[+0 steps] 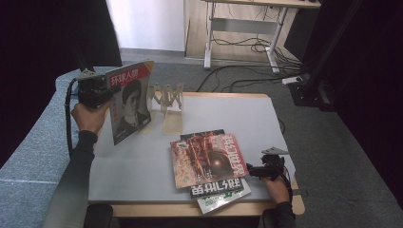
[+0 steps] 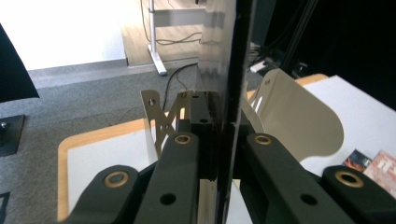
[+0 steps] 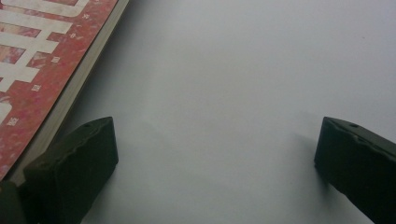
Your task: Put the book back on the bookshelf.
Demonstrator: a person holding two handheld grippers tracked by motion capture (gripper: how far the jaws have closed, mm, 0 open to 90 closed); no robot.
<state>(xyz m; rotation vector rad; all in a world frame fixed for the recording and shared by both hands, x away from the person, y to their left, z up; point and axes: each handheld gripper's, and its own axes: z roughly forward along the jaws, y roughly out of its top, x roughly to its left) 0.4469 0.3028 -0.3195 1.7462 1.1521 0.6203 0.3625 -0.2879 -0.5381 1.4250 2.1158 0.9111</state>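
Note:
My left gripper (image 1: 102, 92) is shut on a magazine (image 1: 130, 102) with a portrait cover, holding it upright above the table's left side. In the left gripper view the magazine (image 2: 233, 70) runs edge-on between the closed jaws of the left gripper (image 2: 219, 135). Just to its right stands a beige slotted rack (image 1: 166, 97), whose curved plate (image 2: 299, 121) lies beyond the jaws. My right gripper (image 1: 256, 170) rests on the table near the front right, open, with nothing between its jaws (image 3: 215, 140). Its left jaw lies beside the edge of a red magazine (image 3: 42, 56).
The red magazine (image 1: 209, 159) tops a fanned stack of magazines (image 1: 218, 194) at the front of the white table (image 1: 142, 166). Beyond the table are grey carpet, floor cables (image 1: 247, 78) and a desk frame (image 1: 275, 42).

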